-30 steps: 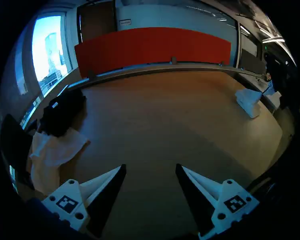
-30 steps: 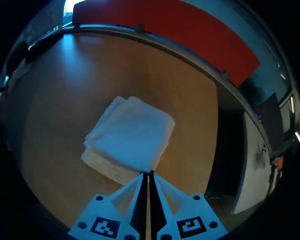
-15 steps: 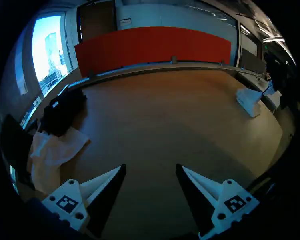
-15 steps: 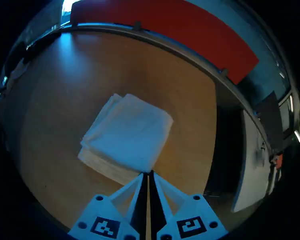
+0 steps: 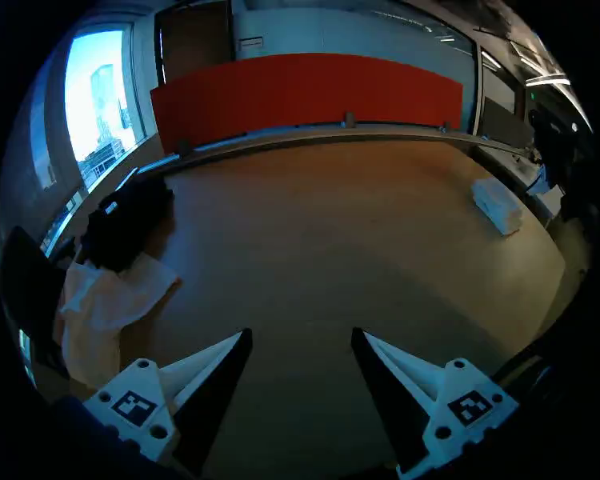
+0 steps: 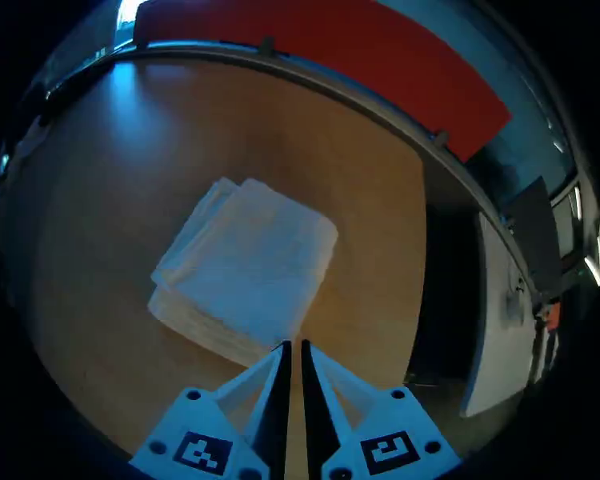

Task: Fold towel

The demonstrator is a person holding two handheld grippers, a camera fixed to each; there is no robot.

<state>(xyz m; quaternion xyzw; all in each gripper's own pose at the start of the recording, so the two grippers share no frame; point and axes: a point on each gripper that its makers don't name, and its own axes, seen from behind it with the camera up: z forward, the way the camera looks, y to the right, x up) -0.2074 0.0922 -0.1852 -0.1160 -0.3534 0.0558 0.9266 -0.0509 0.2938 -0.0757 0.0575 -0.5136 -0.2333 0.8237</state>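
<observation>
While towel (image 6: 248, 260) lies folded, right tool (image 6: 294, 347) barely ajar, left tool (image 5: 301, 333) wide, both empty

Broad wooden worktop (image 5: 316, 240) in dim, bluish light. Along its far edge, a long red partition (image 5: 300, 88); behind that, a pale wall (image 5: 340, 32) and a brown door (image 5: 192, 40). Bright window (image 5: 100, 104) at left, ceiling strip lights (image 5: 544, 78) at right.
</observation>
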